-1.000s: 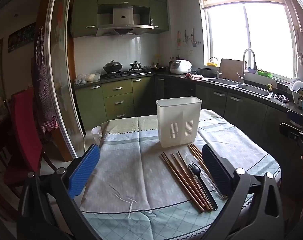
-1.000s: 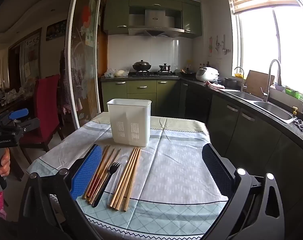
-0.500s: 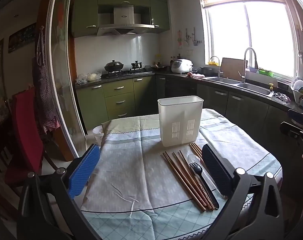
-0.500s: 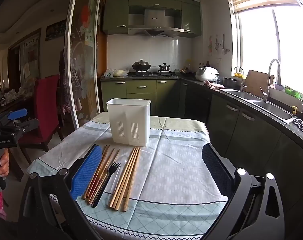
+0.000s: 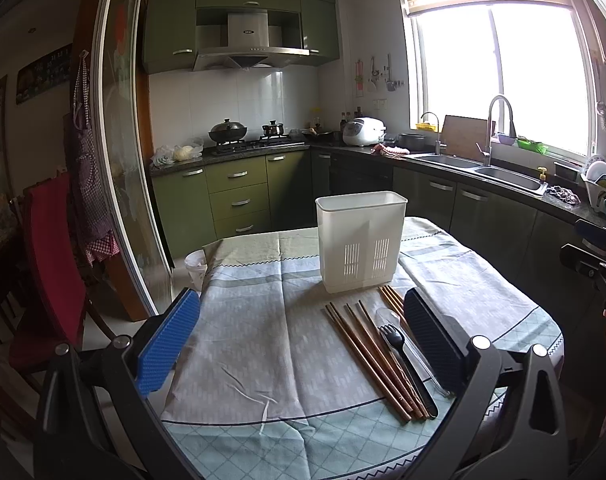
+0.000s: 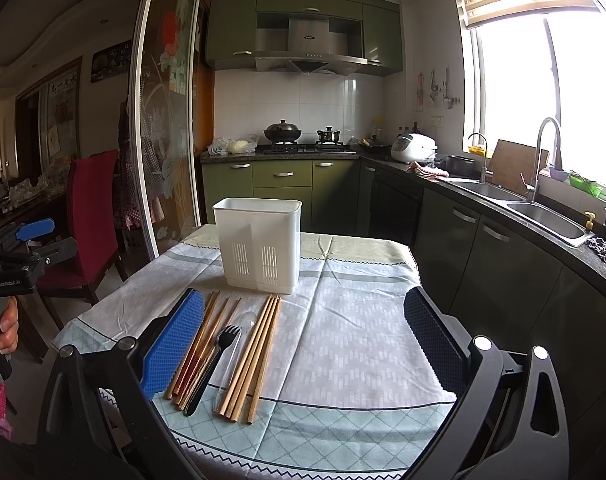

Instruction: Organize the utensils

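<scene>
The chopsticks (image 6: 259,354), the black fork (image 6: 213,360) and a clear spoon (image 6: 239,340) lie close together on the surface, just in front of the white holder (image 6: 259,250). A grasp may catch several pieces at once, or the light holder may tip. Both the left gripper (image 5: 303,340) and the right gripper (image 6: 303,340) have jaws wide apart, holding nothing.

— Where does the utensil holder (image 6: 258,251) stand?
— Upright on the tablecloth (image 6: 355,332), at the far side of the table.
— And the chopsticks (image 6: 259,354)?
— Flat, just near of it, right of the fork (image 6: 213,364); more chopsticks (image 6: 199,350) lie left of the fork.
</scene>
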A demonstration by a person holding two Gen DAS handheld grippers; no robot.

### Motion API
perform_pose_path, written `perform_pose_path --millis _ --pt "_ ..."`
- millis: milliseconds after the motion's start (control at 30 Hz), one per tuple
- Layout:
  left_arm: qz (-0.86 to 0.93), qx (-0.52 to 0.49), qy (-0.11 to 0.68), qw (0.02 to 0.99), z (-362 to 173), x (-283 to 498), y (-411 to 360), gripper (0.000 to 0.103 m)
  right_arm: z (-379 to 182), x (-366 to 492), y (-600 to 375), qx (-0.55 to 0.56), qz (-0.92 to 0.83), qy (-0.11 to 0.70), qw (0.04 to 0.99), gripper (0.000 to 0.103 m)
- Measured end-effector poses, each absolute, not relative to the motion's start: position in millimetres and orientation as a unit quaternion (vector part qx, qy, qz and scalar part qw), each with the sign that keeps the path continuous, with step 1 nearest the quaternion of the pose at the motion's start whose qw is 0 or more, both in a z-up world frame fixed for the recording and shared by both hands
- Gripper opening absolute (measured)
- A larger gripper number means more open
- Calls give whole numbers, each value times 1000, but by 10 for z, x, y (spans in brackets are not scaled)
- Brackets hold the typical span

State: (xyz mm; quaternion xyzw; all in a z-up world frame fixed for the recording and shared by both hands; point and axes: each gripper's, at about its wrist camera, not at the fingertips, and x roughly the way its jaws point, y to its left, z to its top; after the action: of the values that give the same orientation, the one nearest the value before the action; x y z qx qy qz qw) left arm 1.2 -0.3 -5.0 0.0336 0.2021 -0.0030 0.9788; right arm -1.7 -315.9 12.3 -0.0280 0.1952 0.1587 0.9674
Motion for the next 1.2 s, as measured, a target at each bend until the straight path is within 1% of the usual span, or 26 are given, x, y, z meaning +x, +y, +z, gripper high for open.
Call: perform_pose_path --millis 1200 --pt "-13 38 211 977 -83 33 -14 97 145 -23 -3168 -25 159 197 967 99"
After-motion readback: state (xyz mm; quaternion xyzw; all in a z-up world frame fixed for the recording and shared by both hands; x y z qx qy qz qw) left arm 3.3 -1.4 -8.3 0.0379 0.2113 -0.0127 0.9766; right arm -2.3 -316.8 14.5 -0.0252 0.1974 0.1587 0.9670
